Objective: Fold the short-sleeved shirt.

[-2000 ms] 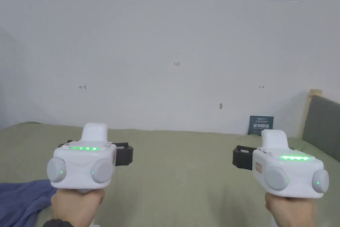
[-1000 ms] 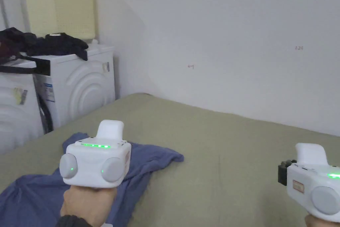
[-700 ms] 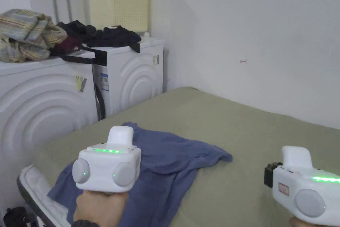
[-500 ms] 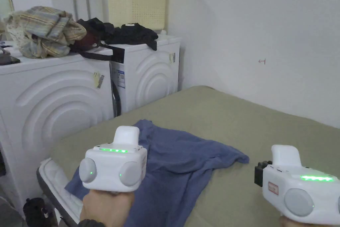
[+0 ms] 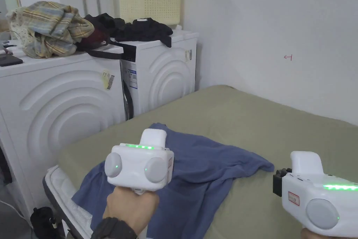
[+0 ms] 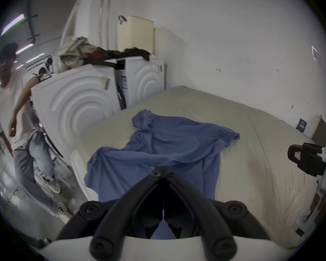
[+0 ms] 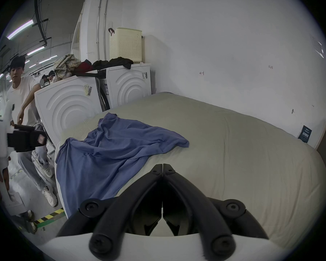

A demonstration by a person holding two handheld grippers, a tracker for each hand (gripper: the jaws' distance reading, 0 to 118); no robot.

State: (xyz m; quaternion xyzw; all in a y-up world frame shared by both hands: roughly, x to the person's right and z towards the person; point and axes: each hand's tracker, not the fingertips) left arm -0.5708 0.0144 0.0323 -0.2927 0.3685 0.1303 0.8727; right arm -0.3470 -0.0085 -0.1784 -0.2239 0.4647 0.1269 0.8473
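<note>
The crumpled blue shirt (image 5: pixel 195 176) lies lengthwise along the bed's (image 5: pixel 244 117) left edge, ahead of both grippers' (image 6: pixel 163 173) (image 7: pixel 162 166) pressed-together, empty jaws.

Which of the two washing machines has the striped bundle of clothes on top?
The nearer washing machine, closest to the bed's corner, carries the striped bundle. The farther washing machine, against the wall, has black clothes on it.
</note>
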